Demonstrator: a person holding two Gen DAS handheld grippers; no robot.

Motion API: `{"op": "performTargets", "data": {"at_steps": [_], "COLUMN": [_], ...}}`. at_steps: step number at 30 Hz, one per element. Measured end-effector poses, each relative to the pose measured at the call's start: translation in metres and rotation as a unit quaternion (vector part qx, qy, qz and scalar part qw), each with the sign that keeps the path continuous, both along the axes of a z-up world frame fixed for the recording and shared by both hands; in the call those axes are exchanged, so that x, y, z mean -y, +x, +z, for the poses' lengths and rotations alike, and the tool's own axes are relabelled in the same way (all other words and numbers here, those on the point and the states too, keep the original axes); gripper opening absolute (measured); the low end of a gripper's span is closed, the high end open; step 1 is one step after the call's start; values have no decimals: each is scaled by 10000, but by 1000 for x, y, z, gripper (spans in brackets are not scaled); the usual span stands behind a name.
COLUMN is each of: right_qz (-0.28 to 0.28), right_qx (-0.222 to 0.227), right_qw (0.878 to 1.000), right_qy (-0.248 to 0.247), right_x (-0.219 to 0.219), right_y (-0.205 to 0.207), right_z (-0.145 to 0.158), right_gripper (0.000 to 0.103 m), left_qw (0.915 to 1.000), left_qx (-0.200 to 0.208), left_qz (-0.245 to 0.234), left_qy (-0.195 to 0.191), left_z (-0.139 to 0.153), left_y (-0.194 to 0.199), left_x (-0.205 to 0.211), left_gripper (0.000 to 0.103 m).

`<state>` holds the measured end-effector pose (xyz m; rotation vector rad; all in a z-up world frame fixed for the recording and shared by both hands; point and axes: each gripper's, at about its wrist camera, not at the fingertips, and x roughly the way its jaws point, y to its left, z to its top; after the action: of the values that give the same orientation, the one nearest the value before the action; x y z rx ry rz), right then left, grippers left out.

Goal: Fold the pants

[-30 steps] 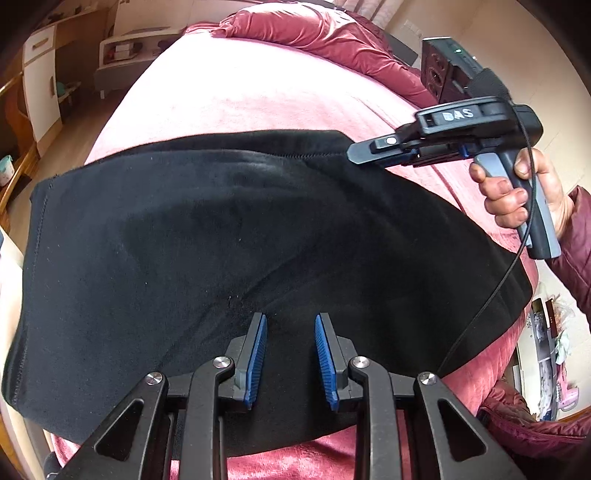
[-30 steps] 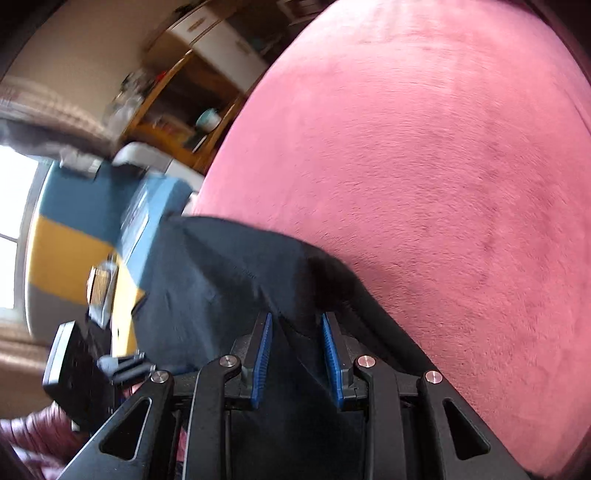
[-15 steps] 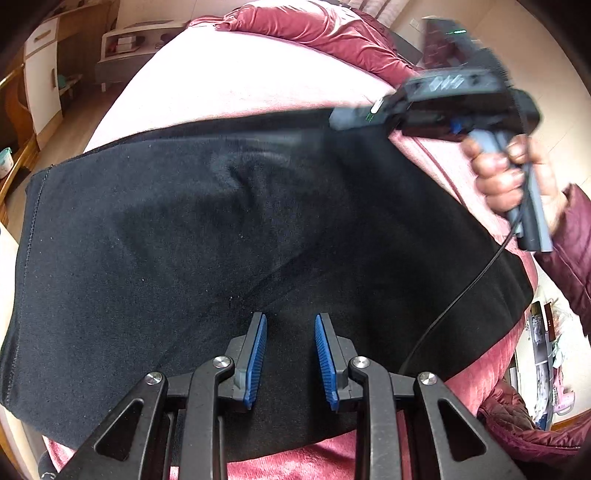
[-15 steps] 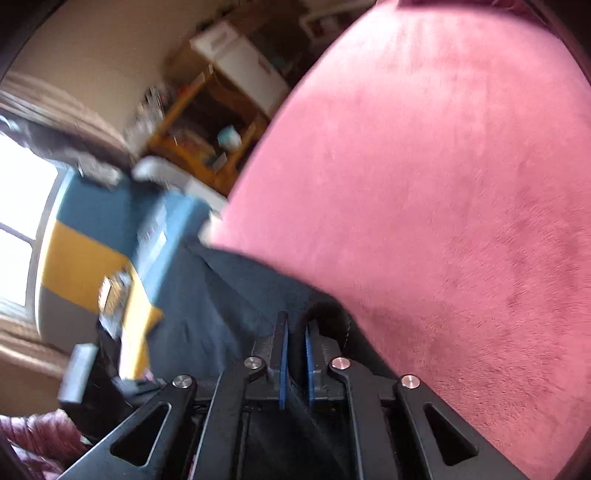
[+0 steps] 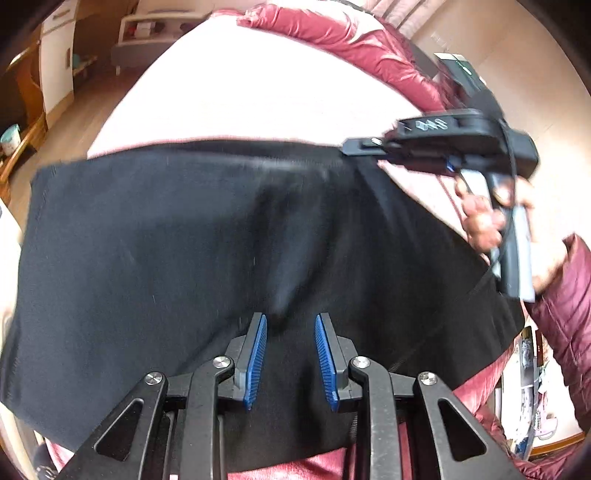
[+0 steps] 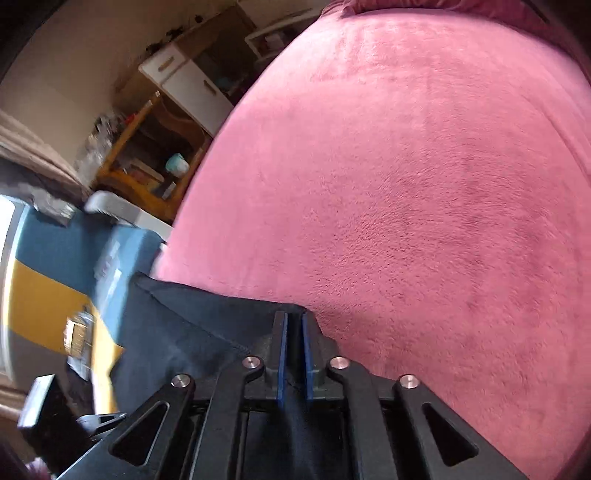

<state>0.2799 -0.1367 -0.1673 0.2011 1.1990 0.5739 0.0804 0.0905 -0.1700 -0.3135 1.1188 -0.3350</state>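
Note:
Black pants point(image 5: 184, 240) lie spread across a pink bed point(image 5: 258, 92). My left gripper point(image 5: 290, 317) sits over their near edge, and a bunch of cloth fills the gap between its blue pads. A ridge in the cloth runs away from the pads. My right gripper point(image 5: 354, 147), held by a hand point(image 5: 480, 221), is at the pants' far edge. In the right wrist view the right gripper point(image 6: 293, 315) has a corner of the pants point(image 6: 192, 332) between its pads. Its jaws are opening a little, and the cloth drapes from the fingertips above the bed point(image 6: 406, 184).
A crumpled maroon quilt point(image 5: 351, 33) lies at the head of the bed. Wooden shelves and a white cabinet point(image 6: 184, 81) stand past the bed's left side. A blue and yellow panel point(image 6: 48, 258) is nearer. A maroon sleeve point(image 5: 565, 295) is at the right.
The right gripper's jaws, open around a fold of the pants a second ago, closed on it and now stand slightly wider. The pants' far edge has pulled straight. The left view shifted a little.

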Motion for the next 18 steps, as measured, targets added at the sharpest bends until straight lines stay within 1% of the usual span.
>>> {"op": "performTargets", "data": {"at_steps": [2,5,7,8,10,12,14,16,18], "right_qz": [-75,5,92,128,239,310,320,159,-84], "right_qx": [114,245,299,325,304,302,266,259,254], "right_qw": [9999,9997,9990,9982,9962,9912,9864,9814,9802], "right_qy": [74,-73,-332,-479,-784,-1254,-1591,-1894,-1961], "right_x": [15,24,31,37,48,47,46,42,42], "right_y": [-11,-31,-43,-47,-55,-60,-62,-60,-58], "right_z": [14,28,30,28,20,10,-1,-13,-24], "right_gripper": [20,21,34,43,44,44,44,44,49], "left_qw": [9999,9996,9991,9989,9986,9984,9987,9984,9976], "left_qx": [106,277,370,416,461,491,352,192,12], "left_qz": [19,-76,-141,-154,-154,-133,-32,91,253], "left_qy": [-37,60,144,167,196,253,360,524,646], "left_z": [7,16,23,25,28,28,20,15,-1], "left_y": [6,16,24,29,40,51,65,78,87], "left_x": [-2,0,4,5,5,6,5,8,5], "left_gripper": [28,28,28,28,28,28,28,28,28]}}
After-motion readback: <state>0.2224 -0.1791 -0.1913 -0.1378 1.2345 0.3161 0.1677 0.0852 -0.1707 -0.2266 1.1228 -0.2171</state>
